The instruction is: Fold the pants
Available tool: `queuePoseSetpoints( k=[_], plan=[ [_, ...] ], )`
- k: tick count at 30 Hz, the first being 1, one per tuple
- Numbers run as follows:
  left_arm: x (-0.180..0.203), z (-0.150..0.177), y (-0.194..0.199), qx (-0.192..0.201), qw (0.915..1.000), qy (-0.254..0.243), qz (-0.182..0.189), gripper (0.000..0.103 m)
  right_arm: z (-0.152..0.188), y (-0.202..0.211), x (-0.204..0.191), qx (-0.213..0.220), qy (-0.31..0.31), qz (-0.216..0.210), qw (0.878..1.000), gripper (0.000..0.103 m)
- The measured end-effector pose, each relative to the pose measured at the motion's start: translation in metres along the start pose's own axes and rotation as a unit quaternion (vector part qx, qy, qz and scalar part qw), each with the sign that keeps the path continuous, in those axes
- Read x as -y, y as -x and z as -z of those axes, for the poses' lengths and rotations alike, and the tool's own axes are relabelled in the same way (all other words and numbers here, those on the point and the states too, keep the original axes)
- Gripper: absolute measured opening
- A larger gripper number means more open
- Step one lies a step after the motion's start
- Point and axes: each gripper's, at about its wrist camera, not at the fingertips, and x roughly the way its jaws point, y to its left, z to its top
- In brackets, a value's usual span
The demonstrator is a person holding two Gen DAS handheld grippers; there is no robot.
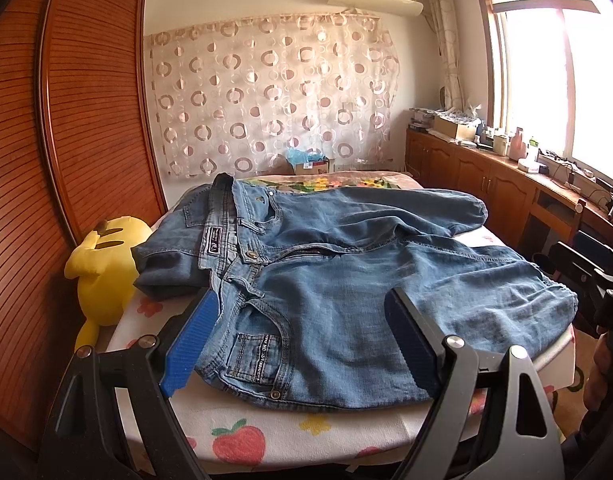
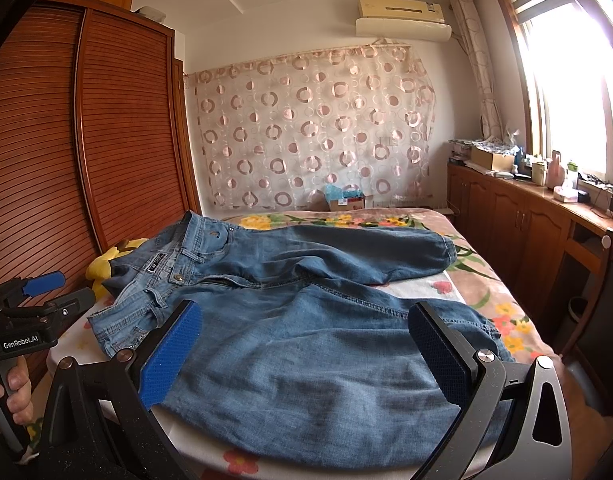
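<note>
Left wrist: claw (image 1: pixel 302 312) wide, empty.

wooden wardrobe (image 1: pixel 86 120) left | circle-print curtain (image 1: pixel 274 100) | bright window (image 1: pixel 566 72) right

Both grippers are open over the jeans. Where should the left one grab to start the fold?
Likely the waistband corner of the jeans, approached from the near bed edge. The left gripper already straddles it, and that stitched hem lies flat and firm. The right gripper hovers over the near leg.
</note>
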Motion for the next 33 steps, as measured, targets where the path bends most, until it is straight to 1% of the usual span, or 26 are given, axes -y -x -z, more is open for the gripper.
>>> queuePoseSetpoints(
  k=[5, 33],
  plan=[
    [0.0017, -0.0046, 0.0006, 0.001, 1.0, 0.0, 0.0, 0.086, 0.0023, 0.0007, -0.0015, 0.0, 0.0, 0.0, 1.0, 0.103],
    [0.0031, -0.0035, 0.0018, 0.004, 1.0, -0.003, -0.002, 0.086, 0.0013, 0.0, -0.0008, 0.0, 0.0, 0.0, 1.0, 0.103]
  ],
)
